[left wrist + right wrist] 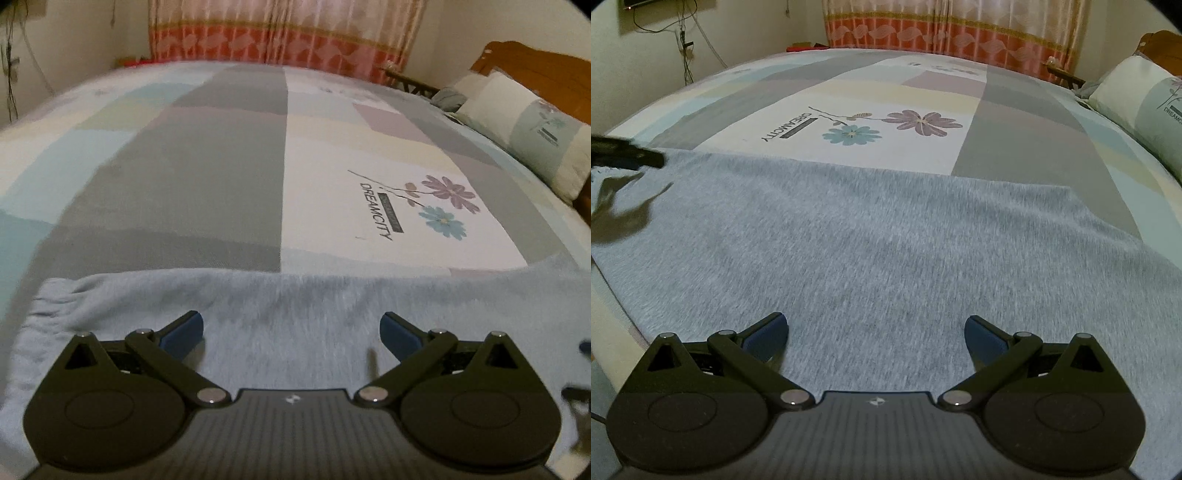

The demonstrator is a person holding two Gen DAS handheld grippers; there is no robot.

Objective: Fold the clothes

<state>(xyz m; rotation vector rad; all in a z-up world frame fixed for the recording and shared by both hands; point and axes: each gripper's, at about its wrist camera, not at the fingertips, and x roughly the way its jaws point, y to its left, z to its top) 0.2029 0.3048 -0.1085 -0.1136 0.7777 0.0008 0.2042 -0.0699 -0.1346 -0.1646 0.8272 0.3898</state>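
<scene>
Two grippers: one in each of my hands, both hovering low over the same cloth.
Left gripper (291, 328): released, its two blue-padded fingers (184, 332) spread wide with nothing between them but the cloth beneath.
Right gripper (875, 332): also released, its jaws wide apart, holding nothing.
Garment (871, 236): one piece, pale blue-grey and fleecy, lying flat across the near edge of the bed; I cannot tell what kind of clothing it is.
Garment edges: its far edge runs straight across the bedspread, just short of the printed flowers; in my left view a gathered, wrinkled hem (48, 306) shows at the garment's left end.
Bedspread (207, 155): one, patchwork of grey, pale blue, cream and lilac blocks.
Printed flowers (890, 125): two, one purple and one blue, beside the word DREAMCITY.
Pillow (528, 125): one clearly seen, at the right by a wooden headboard (524, 55), bearing the same flower print.
Curtain (942, 26): one, pink with an orange leaf band, behind the far side of the bed.
Cables (685, 48): a few hanging down the wall at far left.
In the way: nothing lies on the garment; my left gripper shows as a dark blurred shape at the left edge of my right view.
</scene>
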